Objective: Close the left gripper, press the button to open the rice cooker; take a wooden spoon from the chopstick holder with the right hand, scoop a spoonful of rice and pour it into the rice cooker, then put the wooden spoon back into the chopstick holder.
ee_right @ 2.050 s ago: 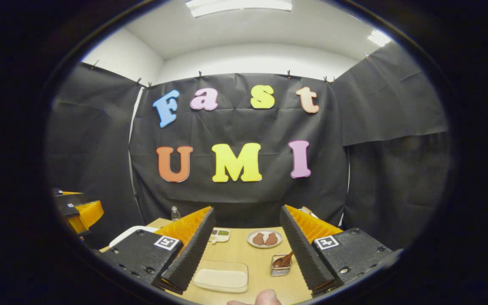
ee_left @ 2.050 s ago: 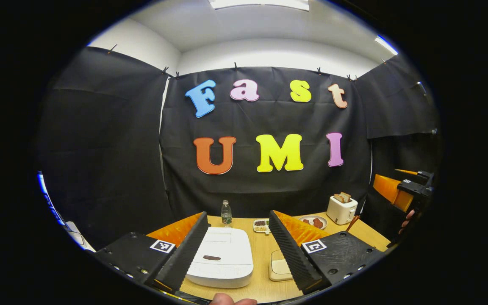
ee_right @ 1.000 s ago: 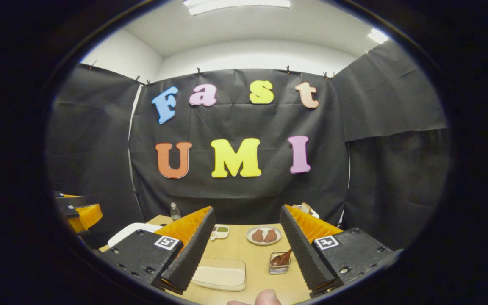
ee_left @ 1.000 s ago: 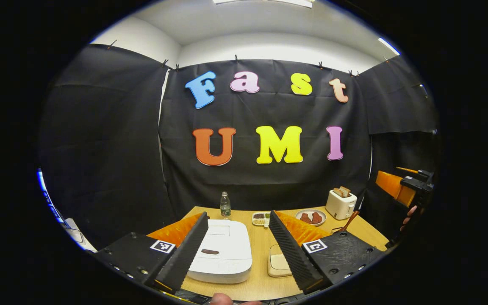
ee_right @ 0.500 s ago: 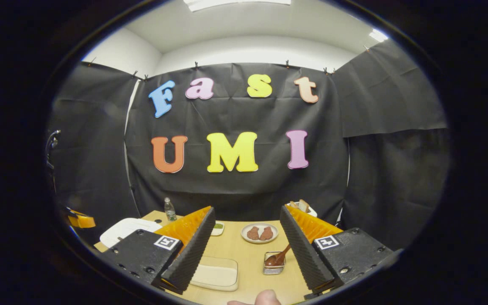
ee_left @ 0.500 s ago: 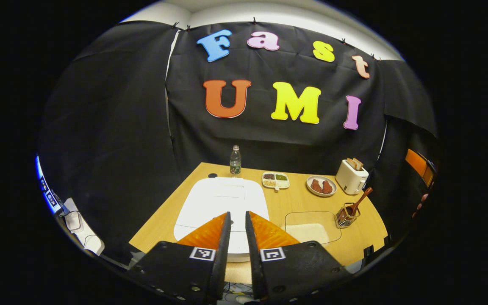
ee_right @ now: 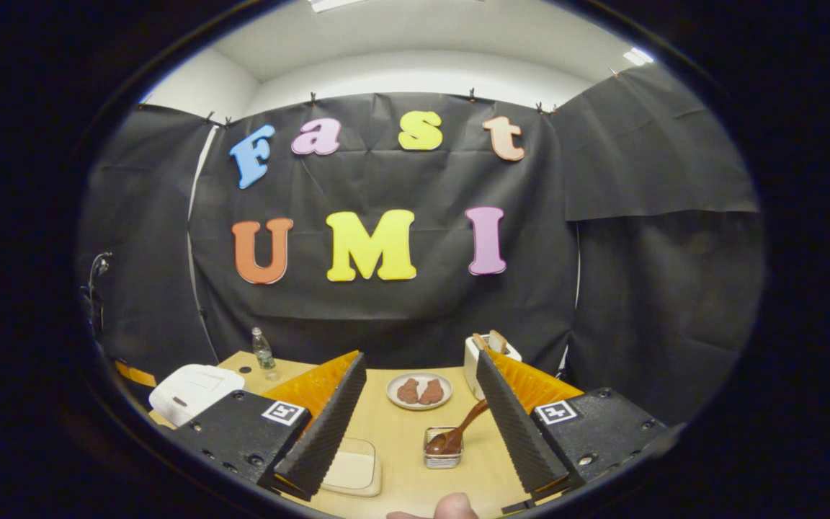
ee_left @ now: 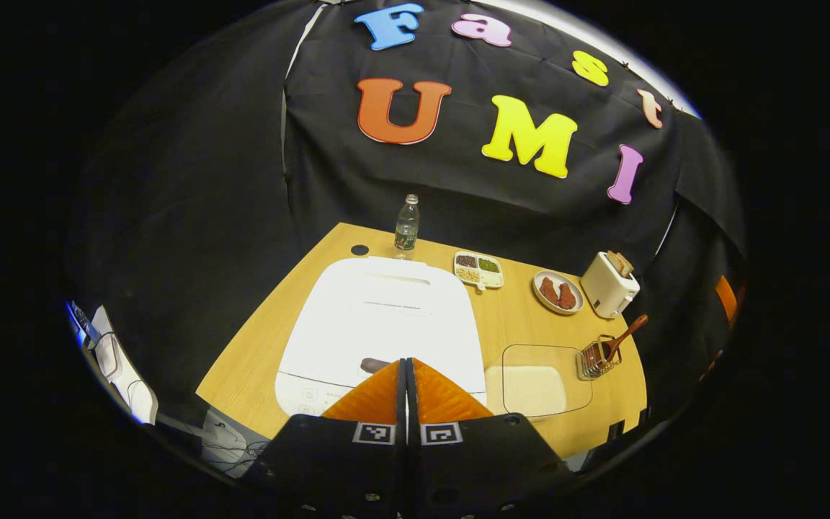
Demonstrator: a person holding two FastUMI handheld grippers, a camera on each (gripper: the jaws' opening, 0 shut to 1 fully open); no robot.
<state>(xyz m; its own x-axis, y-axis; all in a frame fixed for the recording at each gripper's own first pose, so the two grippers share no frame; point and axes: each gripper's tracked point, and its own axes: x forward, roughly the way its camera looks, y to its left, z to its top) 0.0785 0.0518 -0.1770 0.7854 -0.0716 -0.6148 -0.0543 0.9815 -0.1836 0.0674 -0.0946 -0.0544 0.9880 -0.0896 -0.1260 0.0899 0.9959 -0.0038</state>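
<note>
The left hand-held gripper (ee_left: 406, 367), fingers pressed together, is hovering above the white rice cooker (ee_left: 382, 317); the right hand-held gripper (ee_right: 421, 407) is gaping near the brown wooden spoon (ee_right: 458, 431).

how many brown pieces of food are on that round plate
2. Both lie side by side on the round plate, one brown piece nearer the sectioned dish, the other brown piece nearer the toaster. None looks hidden.

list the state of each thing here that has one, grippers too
left gripper: shut, empty, over the cooker's front
right gripper: open, empty
rice cooker: lid closed
wooden spoon: in the chopstick holder
toaster: bread sticking out
</note>
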